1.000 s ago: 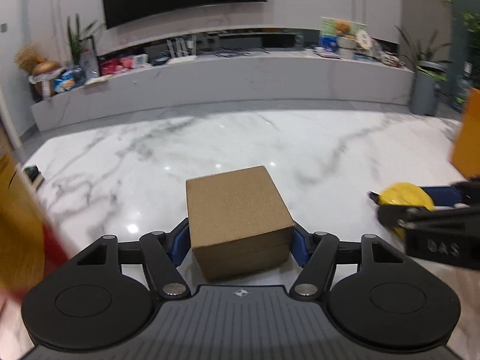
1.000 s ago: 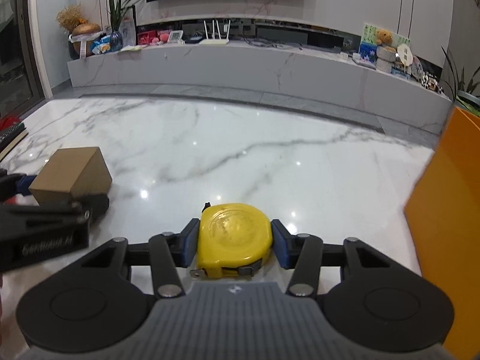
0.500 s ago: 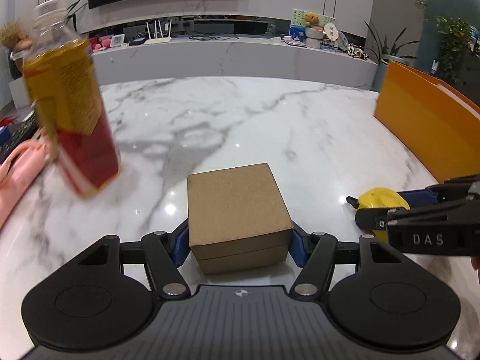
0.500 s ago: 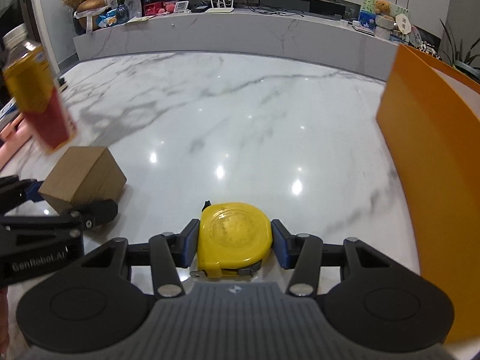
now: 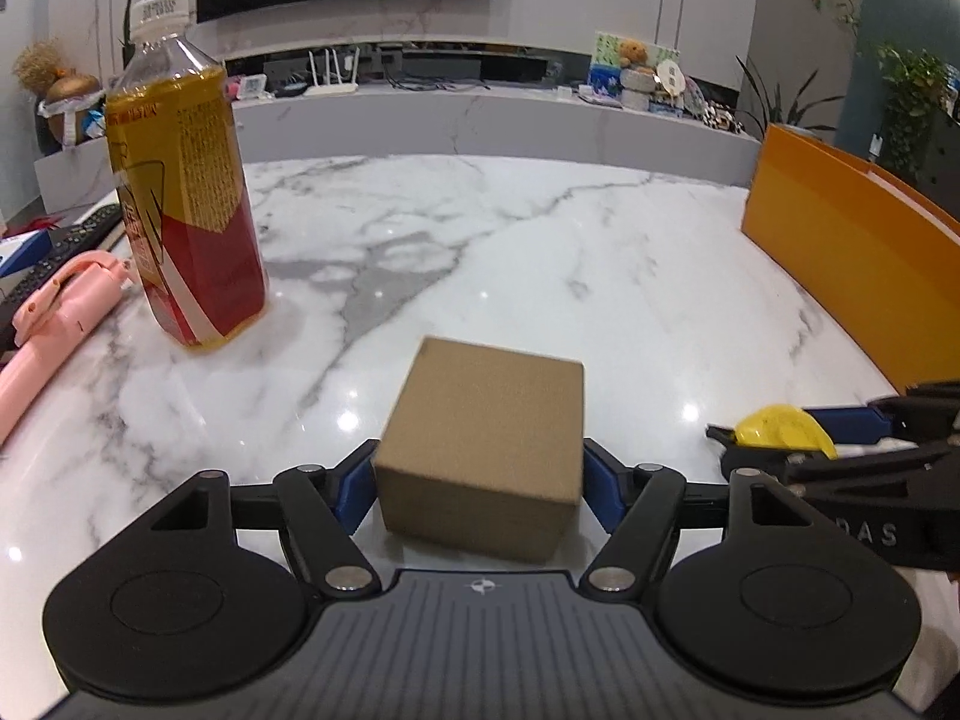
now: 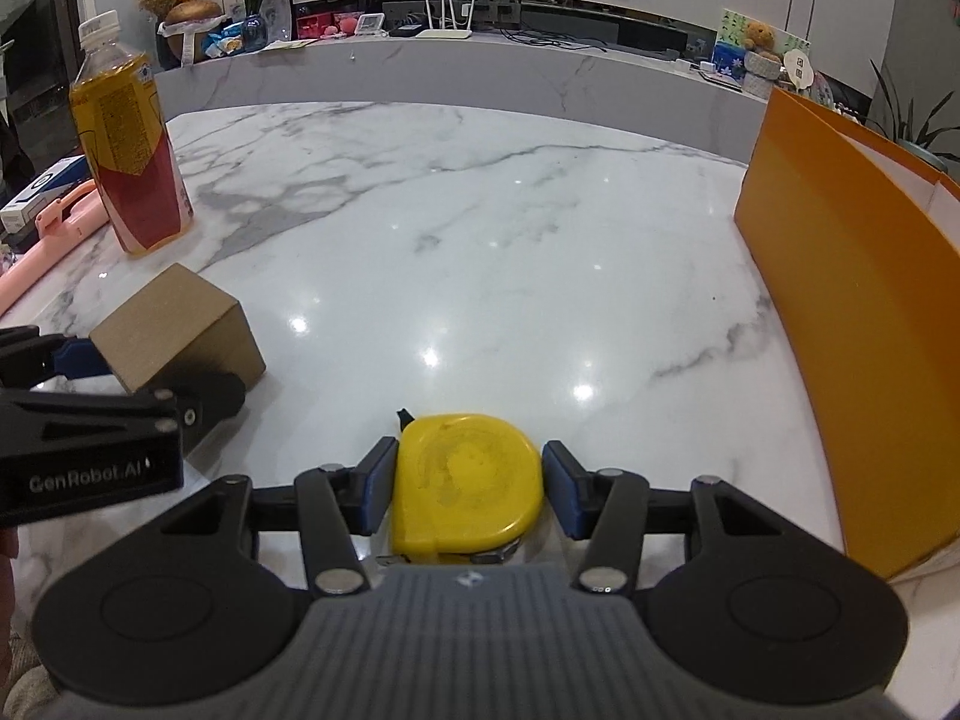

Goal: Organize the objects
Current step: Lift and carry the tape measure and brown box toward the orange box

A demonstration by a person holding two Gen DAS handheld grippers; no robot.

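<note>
A brown cardboard box (image 5: 480, 444) rests on the marble table between the blue pads of my left gripper (image 5: 477, 483). The jaws have parted and a gap shows on both sides of the box. The box also shows in the right wrist view (image 6: 174, 330). A yellow tape measure (image 6: 468, 486) lies on the table between the pads of my right gripper (image 6: 468, 495). Its jaws stand apart from the tape measure, with a gap on the right side. The tape measure also shows in the left wrist view (image 5: 783, 426).
A bottle of yellow drink with a red label (image 5: 180, 192) stands at the left, also seen in the right wrist view (image 6: 129, 144). A pink tool (image 5: 54, 324) and a keyboard (image 5: 60, 246) lie beyond it. An orange open bin (image 6: 840, 312) stands along the right edge.
Both grippers came down to the table and opened, letting go of the box and the tape measure. The box now sits turned slightly between the left pads.
</note>
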